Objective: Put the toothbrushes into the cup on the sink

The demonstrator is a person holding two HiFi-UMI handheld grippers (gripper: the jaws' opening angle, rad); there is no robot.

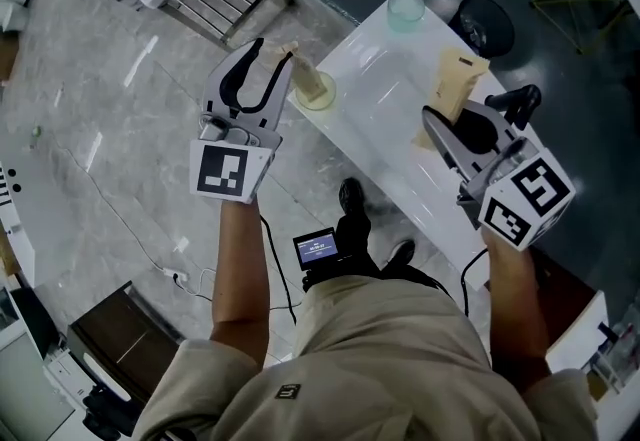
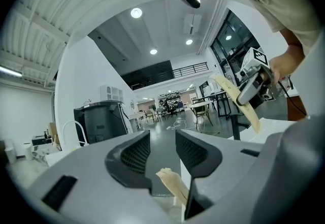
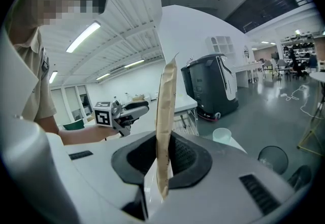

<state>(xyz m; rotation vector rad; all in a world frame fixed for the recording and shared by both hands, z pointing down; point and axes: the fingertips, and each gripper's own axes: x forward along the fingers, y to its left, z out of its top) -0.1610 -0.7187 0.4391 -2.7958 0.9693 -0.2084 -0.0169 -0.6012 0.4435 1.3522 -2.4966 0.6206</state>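
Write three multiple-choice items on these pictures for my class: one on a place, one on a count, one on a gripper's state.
1. Where is the first packet, by the left gripper? A in the near cup; B on the floor; C on a chair.
2. How many cups stand on the white counter? A one; B two; C four.
3. The right gripper is: A open, empty; B shut on a second packet; C shut on a cup.
Key: 1 A, it stands in that cup. 2 B, the near cup and the far cup. 3 B, its jaws press the second packet.
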